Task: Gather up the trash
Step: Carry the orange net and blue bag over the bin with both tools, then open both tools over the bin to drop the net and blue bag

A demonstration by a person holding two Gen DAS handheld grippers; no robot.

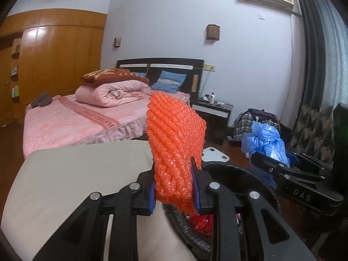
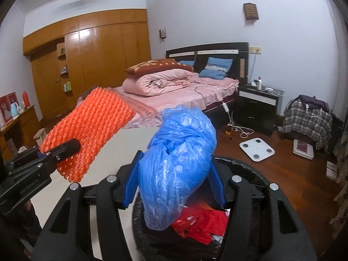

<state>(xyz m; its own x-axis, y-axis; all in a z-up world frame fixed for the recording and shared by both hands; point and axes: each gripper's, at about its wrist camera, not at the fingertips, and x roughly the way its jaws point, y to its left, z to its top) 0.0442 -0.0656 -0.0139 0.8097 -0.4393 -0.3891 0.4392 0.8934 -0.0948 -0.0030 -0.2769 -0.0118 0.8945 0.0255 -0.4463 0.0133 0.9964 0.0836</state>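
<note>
My left gripper is shut on an orange foam net sleeve, held upright above the beige table edge; it also shows in the right wrist view at the left. My right gripper is shut on a crumpled blue plastic bag and holds it over a black-lined trash bin with red wrappers inside. In the left wrist view the blue bag and the right gripper are at the right, and the bin's rim lies just beyond my left fingers.
A beige table lies under and left of the grippers. Behind it stand a pink bed, a dark nightstand, a wooden wardrobe and a plaid-covered pile. A white scale lies on the wood floor.
</note>
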